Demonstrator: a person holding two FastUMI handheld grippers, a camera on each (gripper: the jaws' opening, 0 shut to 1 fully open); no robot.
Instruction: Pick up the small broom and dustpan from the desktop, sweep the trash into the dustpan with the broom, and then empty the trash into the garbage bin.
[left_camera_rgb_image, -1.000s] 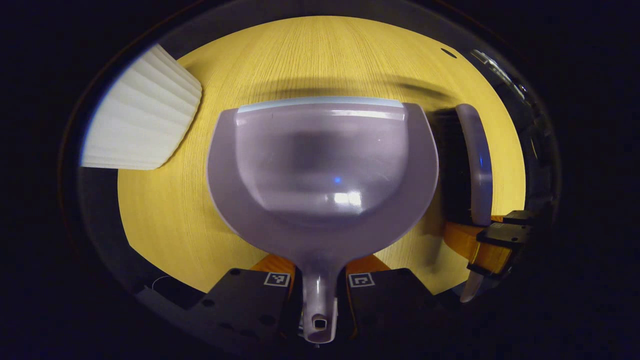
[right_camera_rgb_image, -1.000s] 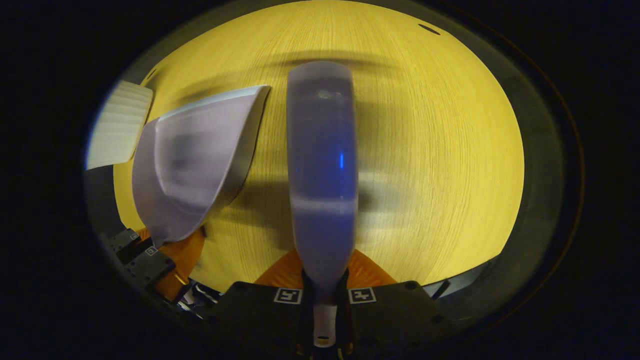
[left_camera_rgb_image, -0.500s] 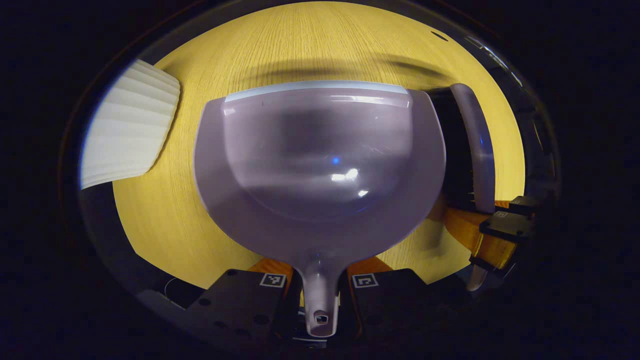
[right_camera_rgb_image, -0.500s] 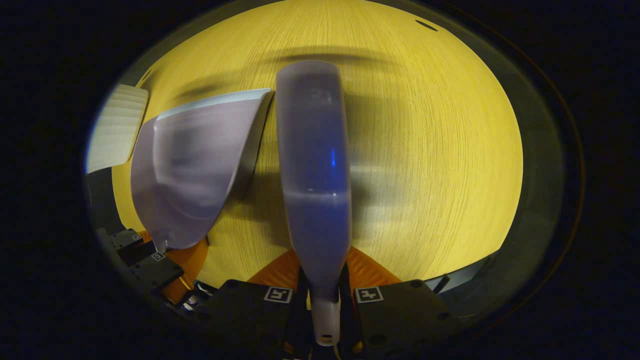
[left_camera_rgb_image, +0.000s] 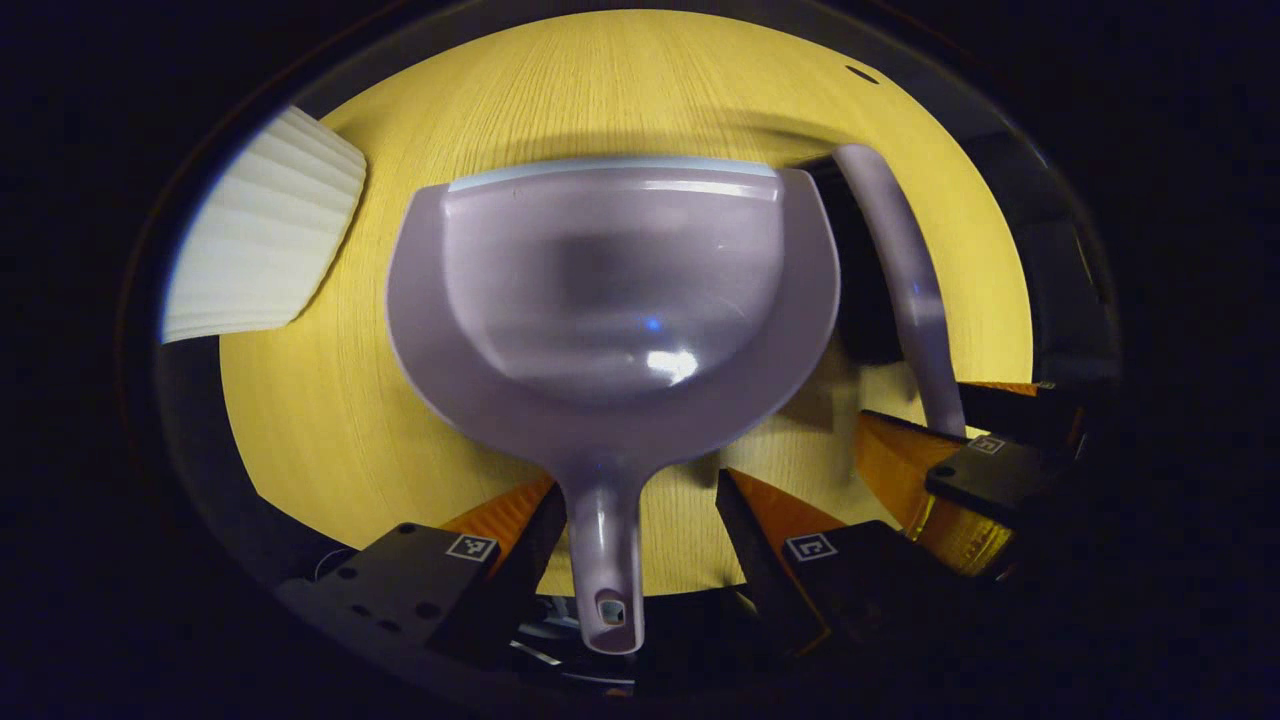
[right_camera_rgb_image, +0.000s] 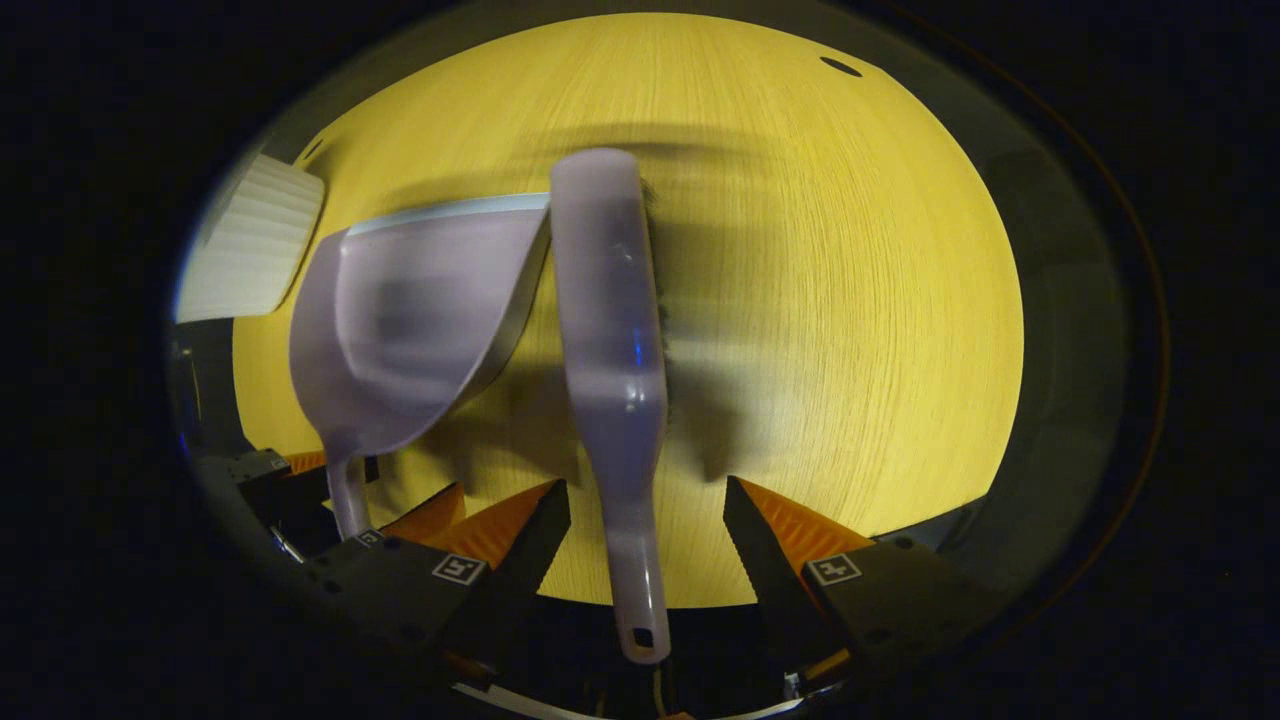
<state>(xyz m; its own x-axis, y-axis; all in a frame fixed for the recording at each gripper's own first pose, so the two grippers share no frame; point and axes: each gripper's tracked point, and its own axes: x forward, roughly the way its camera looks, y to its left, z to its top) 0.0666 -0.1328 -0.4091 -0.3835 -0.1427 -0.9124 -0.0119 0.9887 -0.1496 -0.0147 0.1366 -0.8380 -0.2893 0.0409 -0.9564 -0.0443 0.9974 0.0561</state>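
**Both claws wide open around the handles of dustpan and broom**

Through the left gripper view I see my left claw (left_camera_rgb_image: 635, 520) spread wide, its two fingers well apart on either side of the dustpan (left_camera_rgb_image: 610, 300) handle and not pressing it. The pan lies straight ahead of this claw on the yellow bench (left_camera_rgb_image: 330, 430), empty as far as I can tell. A white ribbed garbage bin (left_camera_rgb_image: 265, 245) sits ahead and to the left.

In the right gripper view my right claw (right_camera_rgb_image: 645, 525) is equally wide, the broom (right_camera_rgb_image: 610, 330) handle running between its fingers, untouched. The dustpan lies just left of the broom.

I see no trash on the bench. To finish well, I judge I should draw both claws straight back along the handles, without nudging either tool.
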